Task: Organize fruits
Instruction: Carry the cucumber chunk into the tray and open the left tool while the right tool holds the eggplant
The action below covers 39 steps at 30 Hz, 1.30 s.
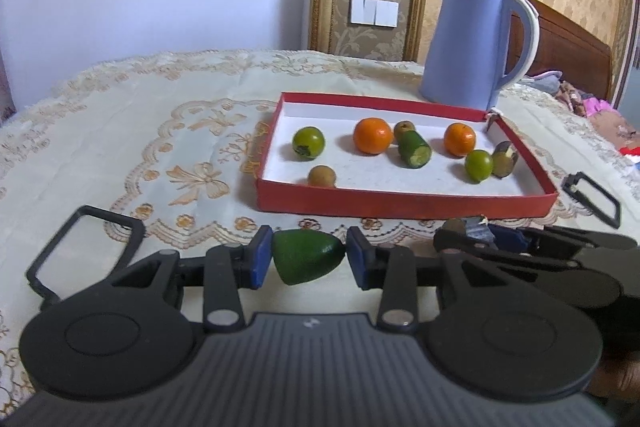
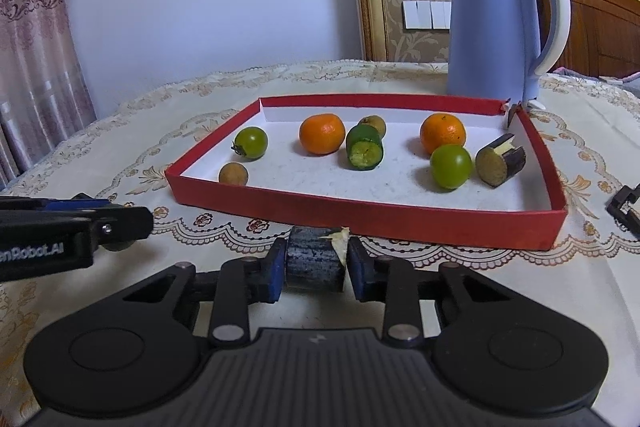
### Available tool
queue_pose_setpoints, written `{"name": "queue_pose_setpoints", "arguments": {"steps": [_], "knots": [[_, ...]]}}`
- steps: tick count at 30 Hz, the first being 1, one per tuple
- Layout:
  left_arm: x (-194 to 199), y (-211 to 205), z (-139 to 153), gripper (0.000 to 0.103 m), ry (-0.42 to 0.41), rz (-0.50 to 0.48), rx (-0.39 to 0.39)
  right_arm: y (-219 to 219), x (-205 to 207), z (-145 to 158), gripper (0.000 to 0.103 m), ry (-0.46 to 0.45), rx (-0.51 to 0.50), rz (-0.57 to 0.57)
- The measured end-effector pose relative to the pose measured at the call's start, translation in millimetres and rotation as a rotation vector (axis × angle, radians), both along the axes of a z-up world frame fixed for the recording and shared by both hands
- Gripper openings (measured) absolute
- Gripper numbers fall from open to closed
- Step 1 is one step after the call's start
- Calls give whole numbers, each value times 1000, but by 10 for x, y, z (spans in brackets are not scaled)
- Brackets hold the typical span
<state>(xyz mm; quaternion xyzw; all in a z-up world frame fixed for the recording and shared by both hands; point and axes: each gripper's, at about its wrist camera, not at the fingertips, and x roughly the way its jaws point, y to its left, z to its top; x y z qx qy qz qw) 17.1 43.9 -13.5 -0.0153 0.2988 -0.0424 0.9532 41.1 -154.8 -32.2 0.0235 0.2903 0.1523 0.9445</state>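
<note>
Fruit sits between both sets of pads at once. My left gripper [image 1: 308, 261] is closed on a green cone-shaped piece [image 1: 306, 257], blunt end against one blue pad and pointed tip against the other, held just short of the near wall of the red tray [image 1: 400, 205]. My right gripper [image 2: 316, 265] is clamped across a dark cut chunk [image 2: 315, 261] with a pale scrap of flesh at its top corner, also just in front of the tray's near wall.

I judge both pieces light and fairly firm. The green one worries me more: its skin looks smooth and waxy, and a pad bearing on a tapered tip could squirt it out sideways. A hold across its wider belly would be safer. The dark chunk is a short cylinder with flat cut ends, so pads on its curved sides should hold, though the cut flesh may be soft and damp.

Inside the tray lie two oranges [image 2: 322, 133], green round fruits [image 2: 451, 167], small brown ones [image 2: 233, 174], a green cut cylinder [image 2: 364, 149] and another dark chunk [image 2: 500, 161]. A blue kettle [image 2: 500, 23] stands behind the tray on the embroidered tablecloth [image 1: 120, 131].
</note>
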Motion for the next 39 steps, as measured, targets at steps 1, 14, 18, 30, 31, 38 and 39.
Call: {"name": "queue_pose_setpoints", "arguments": {"steps": [1, 14, 18, 30, 31, 38, 39], "knots": [[6, -8, 9, 36, 3, -6, -6, -20, -17, 7, 31, -3, 0, 2], [204, -280, 215, 36, -75, -89, 20, -253, -170, 85, 31, -36, 28, -10], [371, -390, 235, 36, -85, -107, 46, -293, -187, 96, 31, -38, 37, -11], [868, -661, 148, 36, -55, -114, 116, -382, -206, 102, 31, -37, 61, -16], [908, -679, 138, 36, -55, -110, 124, -387, -207, 106, 31, -38, 62, -16], [1164, -767, 35, 36, -19, -96, 142, -416, -238, 133, 31, -45, 63, -22], [1200, -777, 15, 36, -10, -93, 142, -420, -242, 134, 31, -45, 63, -23]]}}
